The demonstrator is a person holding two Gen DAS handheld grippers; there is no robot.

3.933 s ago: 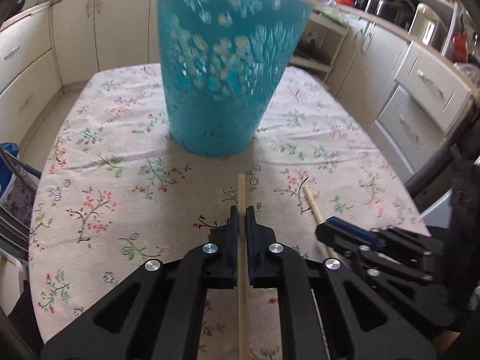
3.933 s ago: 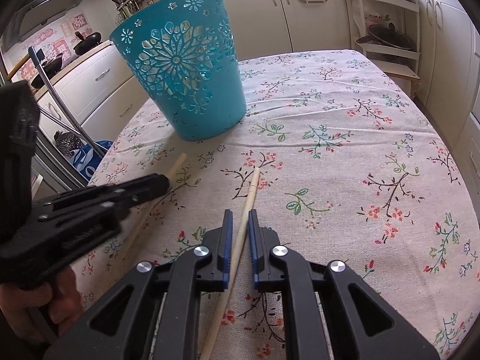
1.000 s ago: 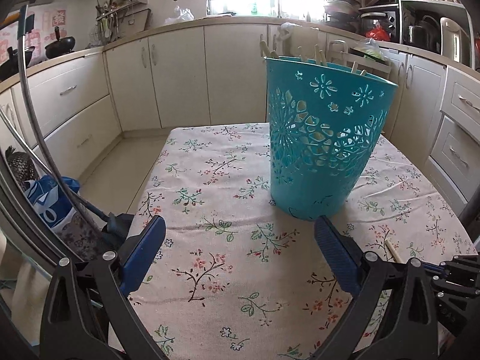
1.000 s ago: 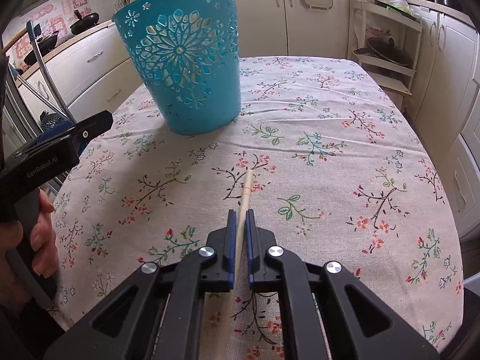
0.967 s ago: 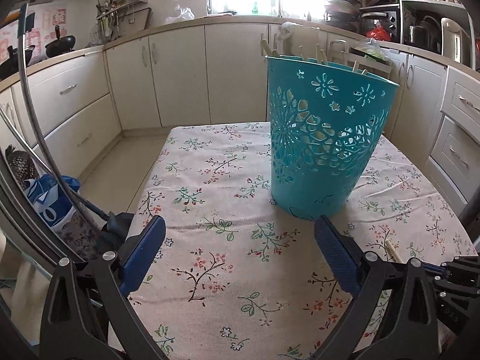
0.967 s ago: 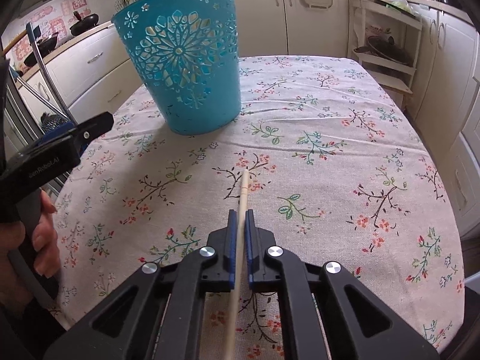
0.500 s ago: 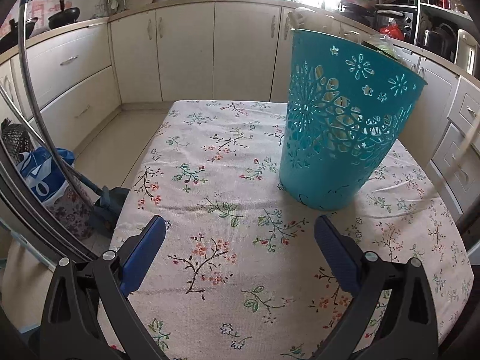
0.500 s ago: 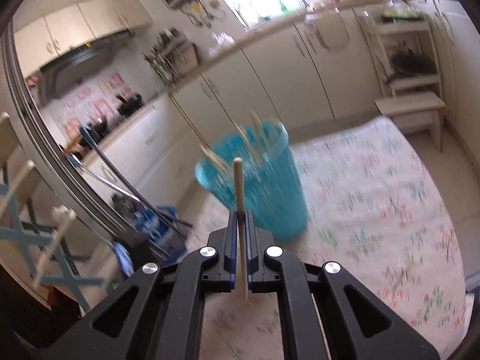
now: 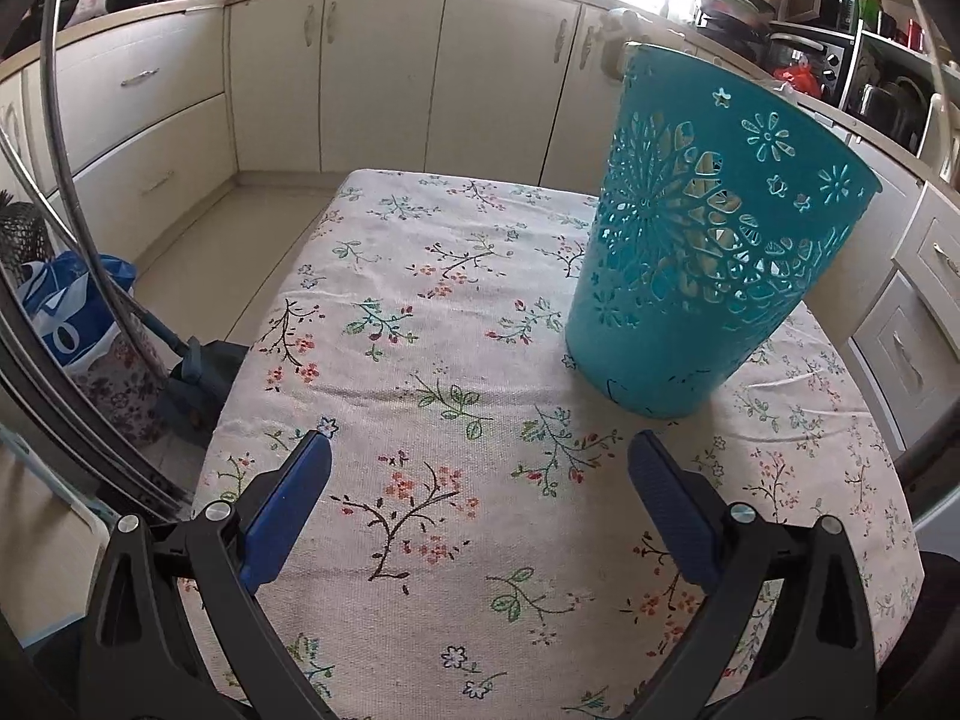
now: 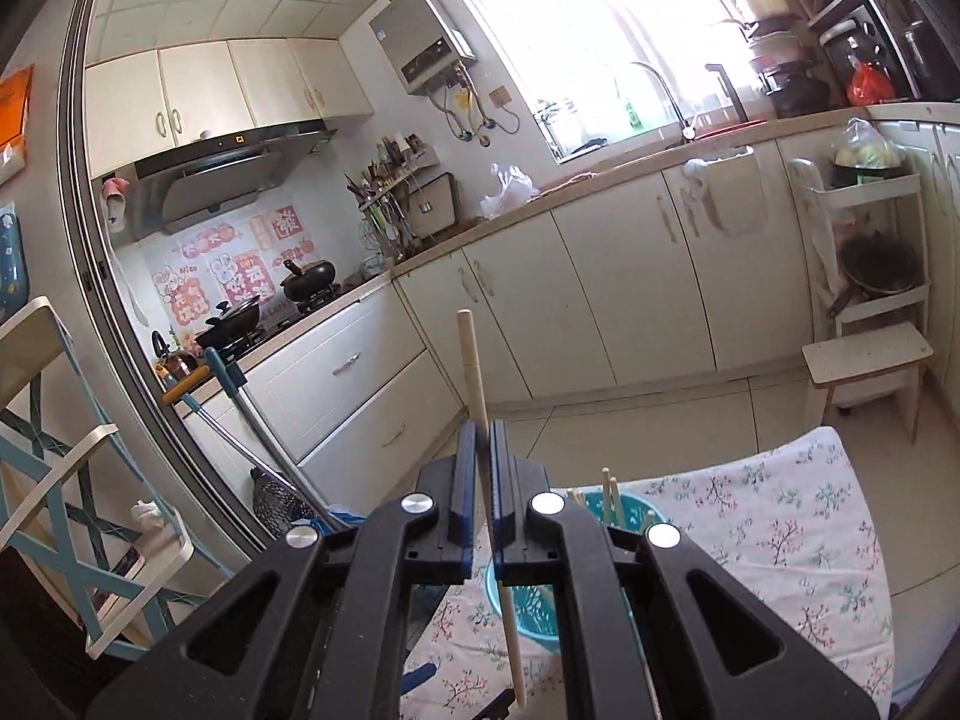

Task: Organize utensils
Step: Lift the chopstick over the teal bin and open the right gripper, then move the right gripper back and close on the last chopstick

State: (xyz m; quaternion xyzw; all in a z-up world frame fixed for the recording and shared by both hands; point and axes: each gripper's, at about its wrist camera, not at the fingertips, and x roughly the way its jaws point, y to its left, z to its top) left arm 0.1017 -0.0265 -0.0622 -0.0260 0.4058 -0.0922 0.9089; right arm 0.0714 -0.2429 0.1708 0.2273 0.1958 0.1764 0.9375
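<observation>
The right gripper is pinched tight on a wooden chopstick, its blue pads pressed against the shaft. The stick stands nearly upright in the wrist view: its blunt end rises above the fingertips against the far kitchen cabinets, and its thinner end hangs below them, over the near part of the scene. Below and just right of the gripper sits the teal basket, seen from above with its mouth open. Several chopstick ends poke up over its rim, so part of the sorting looks done already.

The left gripper is spread wide with nothing between its pads, hovering low over the floral tablecloth. From this side the teal basket stands on the right half of the table, a little beyond the fingertips. No loose chopsticks or other utensils show on the cloth in either view, though the near edge is hidden by the gripper bodies.

Judging by this, the held stick may be the last one. What remains is to bring it over the basket's mouth, lower it in, and let go.
</observation>
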